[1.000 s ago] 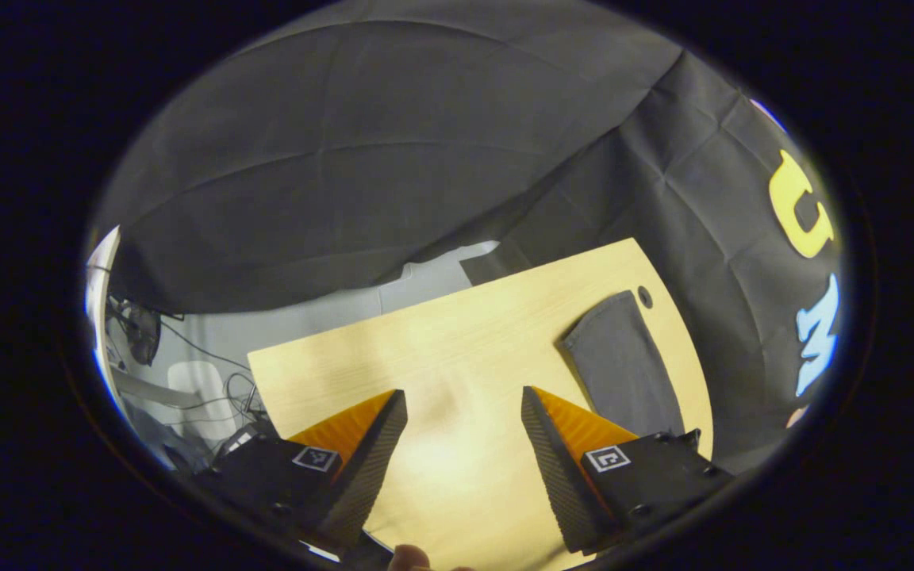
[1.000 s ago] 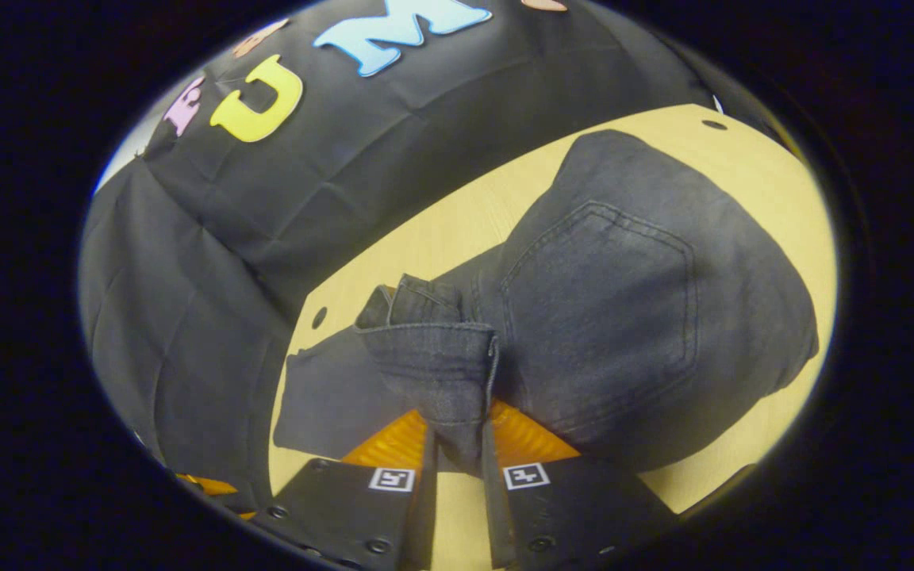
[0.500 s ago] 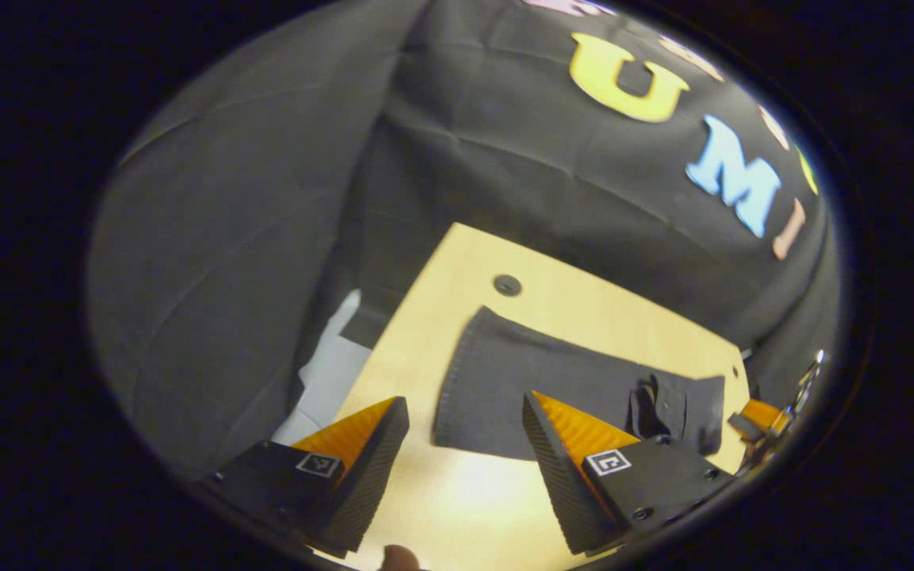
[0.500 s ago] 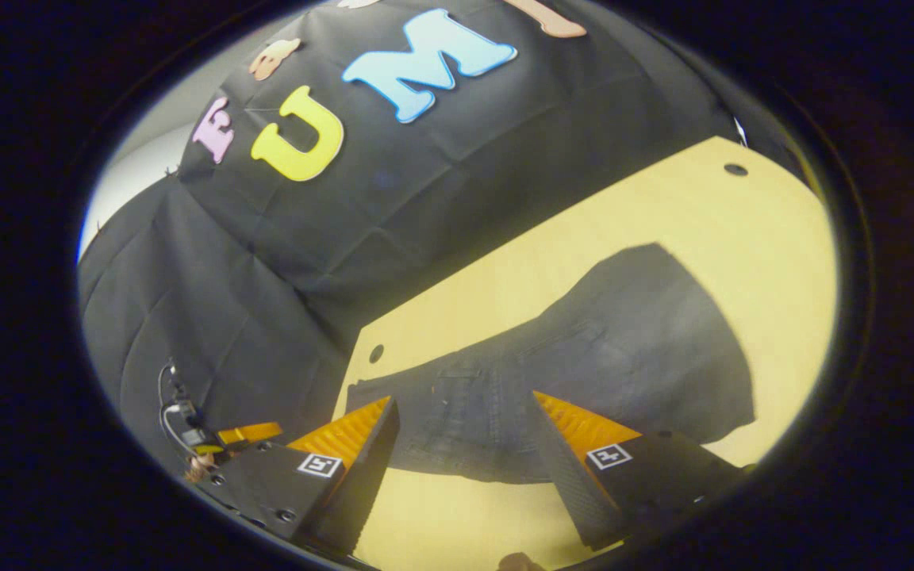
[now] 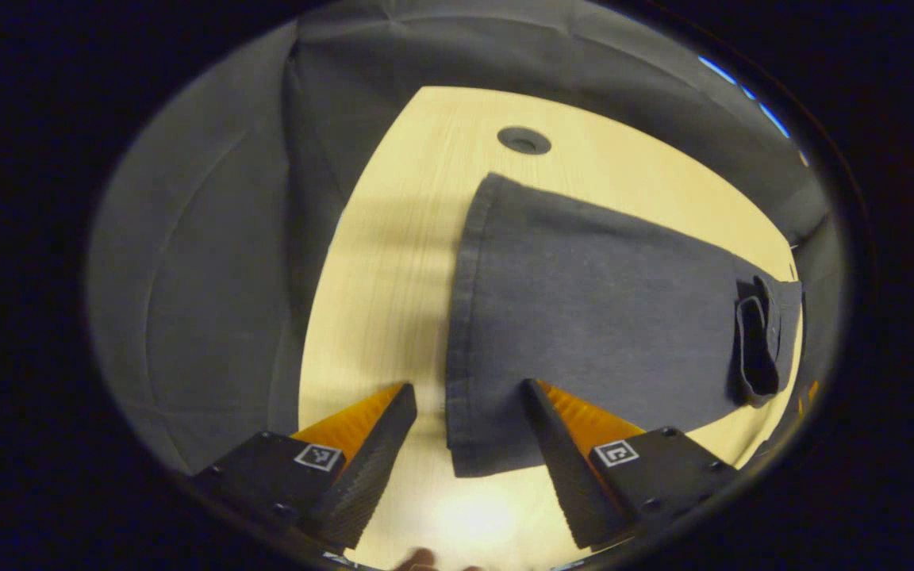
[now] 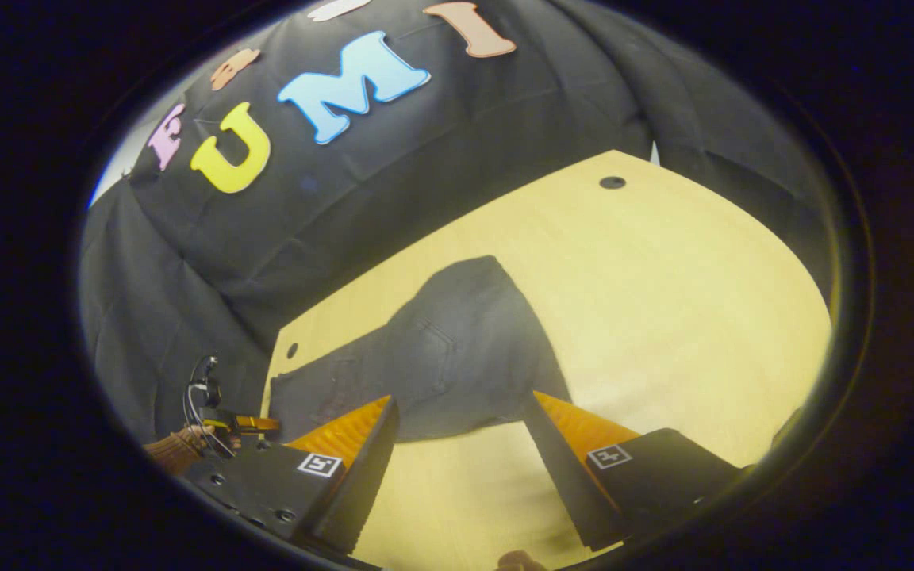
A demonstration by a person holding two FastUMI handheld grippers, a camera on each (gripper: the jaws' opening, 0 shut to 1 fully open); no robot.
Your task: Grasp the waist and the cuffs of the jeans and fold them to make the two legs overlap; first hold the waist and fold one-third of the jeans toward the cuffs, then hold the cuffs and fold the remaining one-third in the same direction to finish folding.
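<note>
1. Left tool (image 5: 465, 412): fingers spread, nothing between them, poised just above the near corner of the cuffs (image 5: 458, 317) of the jeans (image 5: 592, 317).
2. The jeans lie flat on the tabletop (image 5: 393, 238), legs overlapped, waist end (image 5: 758, 333) folded over onto the legs, farthest from the cuffs.
3. Right tool (image 6: 461, 444): released, holding nothing, off the waist side of the jeans.
4. Likely the cuff fold: pinch both leg layers at the hem, lift low, and carry them toward the folded waist, keeping edges square.
</note>
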